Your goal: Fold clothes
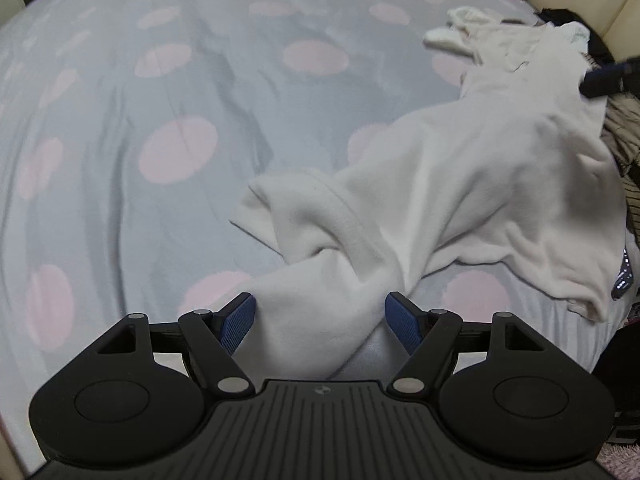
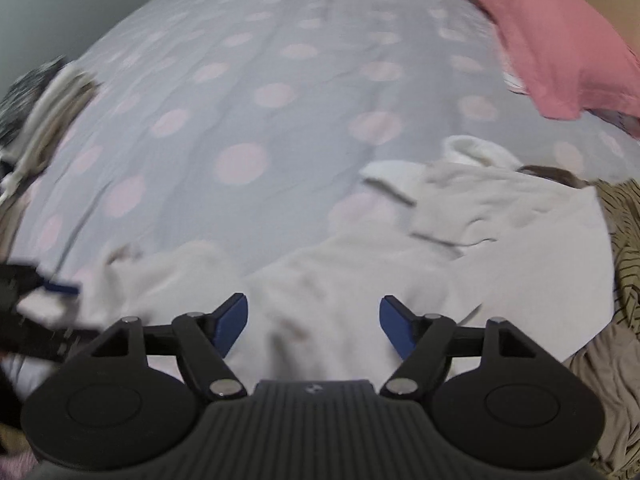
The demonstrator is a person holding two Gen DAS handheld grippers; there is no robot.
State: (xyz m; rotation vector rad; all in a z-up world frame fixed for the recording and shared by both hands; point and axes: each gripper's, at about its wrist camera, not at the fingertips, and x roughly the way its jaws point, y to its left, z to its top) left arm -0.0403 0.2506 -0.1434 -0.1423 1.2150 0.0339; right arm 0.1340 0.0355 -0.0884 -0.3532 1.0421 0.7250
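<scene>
A white fleece garment [image 1: 472, 184] lies crumpled on a grey bedsheet with pink dots [image 1: 160, 120]. One twisted part of it runs down between the fingers of my left gripper [image 1: 320, 320], which is open around it. In the right wrist view the same garment [image 2: 400, 248] spreads across the near part of the bed. My right gripper [image 2: 314, 322] is open just above its near edge. The left gripper's blue fingertip [image 2: 60, 287] shows at the far left, and the right gripper's tip [image 1: 608, 80] shows at the right edge of the left wrist view.
A pink cloth [image 2: 560, 48] lies at the far right of the bed. A striped beige garment [image 2: 624, 240] lies beside the white one on the right. More folded cloth [image 2: 48, 120] sits at the left edge. The sheet [image 2: 260, 100] stretches beyond.
</scene>
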